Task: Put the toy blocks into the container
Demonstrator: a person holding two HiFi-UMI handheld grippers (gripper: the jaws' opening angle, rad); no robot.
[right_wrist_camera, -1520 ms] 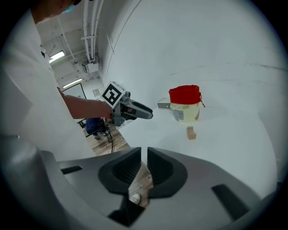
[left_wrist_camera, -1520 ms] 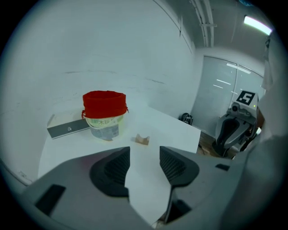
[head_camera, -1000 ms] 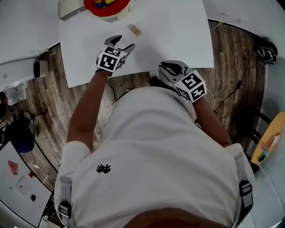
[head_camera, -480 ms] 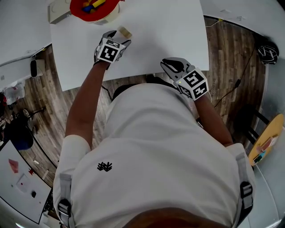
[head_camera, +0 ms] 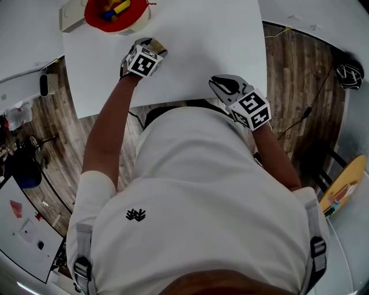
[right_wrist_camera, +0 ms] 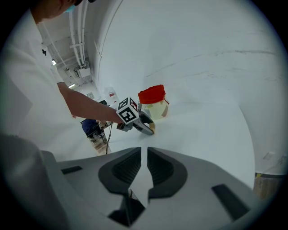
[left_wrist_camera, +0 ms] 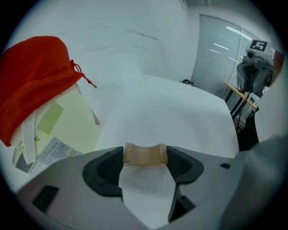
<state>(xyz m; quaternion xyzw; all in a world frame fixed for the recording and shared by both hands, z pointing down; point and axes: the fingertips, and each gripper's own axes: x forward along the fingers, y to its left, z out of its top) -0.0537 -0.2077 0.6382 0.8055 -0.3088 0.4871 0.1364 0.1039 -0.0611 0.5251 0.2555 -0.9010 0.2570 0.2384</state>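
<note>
A tan wooden block (left_wrist_camera: pixel 145 154) with a curved notch lies on the white table (head_camera: pixel 219 40), right at the tips of my left gripper (left_wrist_camera: pixel 145 158). The jaws have just been closing and both pads touch the block's ends. In the head view the left gripper (head_camera: pixel 151 45) covers most of the block (head_camera: pixel 159 41), just below the container. The container (head_camera: pixel 115 14) is a pale bowl with a red cloth rim (left_wrist_camera: pixel 36 76) and holds several coloured blocks. My right gripper (head_camera: pixel 222 84) hovers near the table's front edge, its jaws (right_wrist_camera: pixel 145 155) together with nothing between them.
A white box (head_camera: pixel 72 17) stands left of the container. In the right gripper view the container (right_wrist_camera: pixel 152 95) and the left gripper (right_wrist_camera: pixel 146 128) sit far ahead. Wooden floor with cables (head_camera: pixel 300 115) lies beyond the table's right edge.
My left gripper has moved away from me toward the container and down over the wooden block, which now sits between its jaws. The right gripper has shifted only slightly.
</note>
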